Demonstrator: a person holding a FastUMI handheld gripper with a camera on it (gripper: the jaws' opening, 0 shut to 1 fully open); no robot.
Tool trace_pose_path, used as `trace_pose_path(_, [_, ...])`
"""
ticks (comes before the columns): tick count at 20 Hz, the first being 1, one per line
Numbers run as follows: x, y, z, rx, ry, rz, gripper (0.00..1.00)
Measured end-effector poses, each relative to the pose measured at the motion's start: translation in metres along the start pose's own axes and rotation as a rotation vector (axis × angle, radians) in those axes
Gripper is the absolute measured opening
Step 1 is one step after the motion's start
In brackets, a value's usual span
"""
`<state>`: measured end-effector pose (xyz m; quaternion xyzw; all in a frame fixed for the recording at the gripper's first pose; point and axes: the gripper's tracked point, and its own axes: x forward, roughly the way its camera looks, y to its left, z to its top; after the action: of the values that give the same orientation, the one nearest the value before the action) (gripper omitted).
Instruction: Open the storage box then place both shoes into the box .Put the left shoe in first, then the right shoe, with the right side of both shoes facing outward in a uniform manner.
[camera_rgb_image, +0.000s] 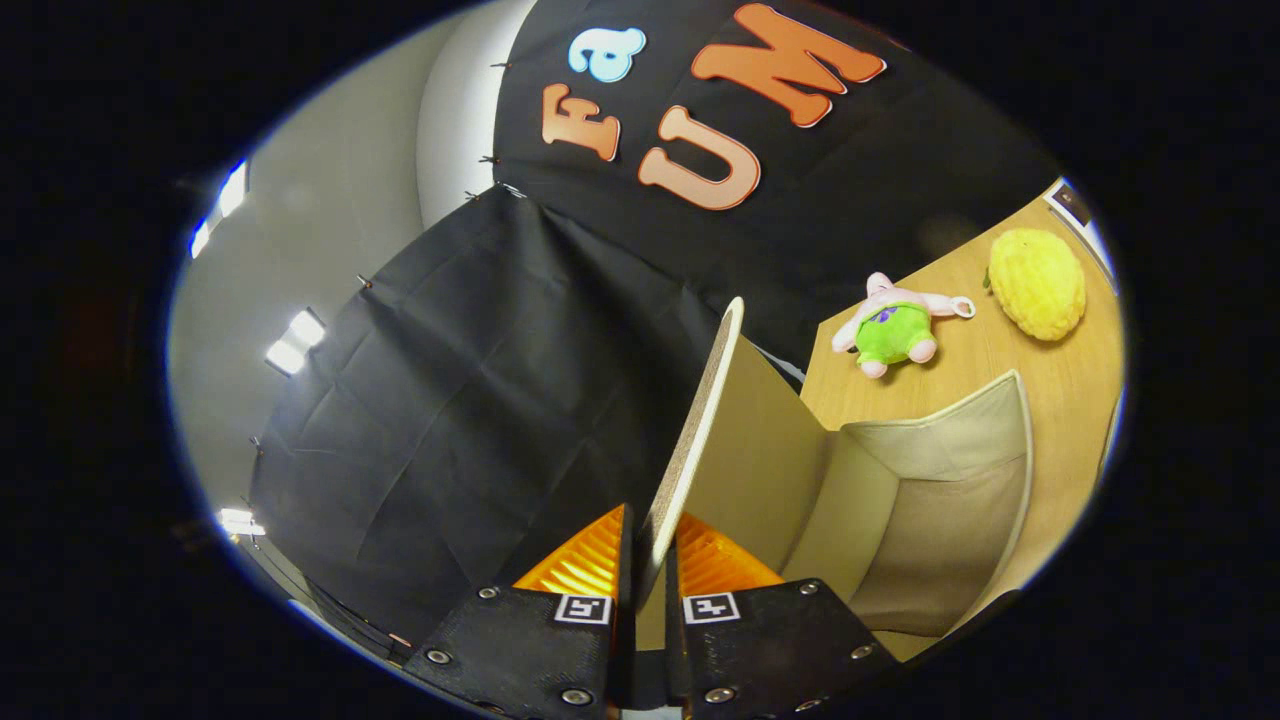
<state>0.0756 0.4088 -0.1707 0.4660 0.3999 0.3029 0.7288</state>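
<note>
My gripper (648, 560) is shut on the lid (700, 430) of the beige fabric storage box, with the lid's edge pinched between both fingers. The lid stands raised and runs away from the fingertips, seen edge-on. To the right of the lid the box (940, 500) is open, and its pale inner walls and bottom show with nothing inside. The whole scene is tilted in the gripper view. I see no shoes here.
The box rests on a wooden table (1060, 390). Beyond the box lie a small pink and green plush toy (895, 328) and a yellow plush fruit (1038, 283). Black cloth walls (480, 380) stand left of the lid and behind the table.
</note>
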Motion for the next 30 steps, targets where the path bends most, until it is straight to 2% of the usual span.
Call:
trace_pose_path(8, [0.081, 0.029, -0.049, 0.031, 0.058, -0.045, 0.12])
trace_pose_path(13, [0.123, 0.019, -0.081, 0.054, 0.129, -0.106, 0.12])
trace_pose_path(17, [0.135, -0.002, -0.113, 0.090, 0.202, -0.184, 0.13])
trace_pose_path(19, [0.135, -0.004, -0.120, 0.097, 0.228, -0.172, 0.25])
trace_pose_path(20, [0.129, 0.001, -0.117, 0.086, 0.223, -0.157, 0.38])
trace_pose_path(21, [0.123, 0.006, -0.110, 0.070, 0.207, -0.144, 0.43])
trace_pose_path(22, [0.113, 0.015, -0.104, 0.045, 0.189, -0.129, 0.54])
trace_pose_path(24, [0.089, 0.027, -0.089, -0.021, 0.155, -0.098, 0.66])
trace_pose_path(25, [0.074, 0.031, -0.082, -0.059, 0.139, -0.091, 0.69])
trace_pose_path(28, [0.026, 0.022, -0.059, -0.196, 0.082, -0.138, 0.83])
trace_pose_path(30, [-0.011, 0.001, -0.038, -0.293, 0.031, -0.225, 0.88])
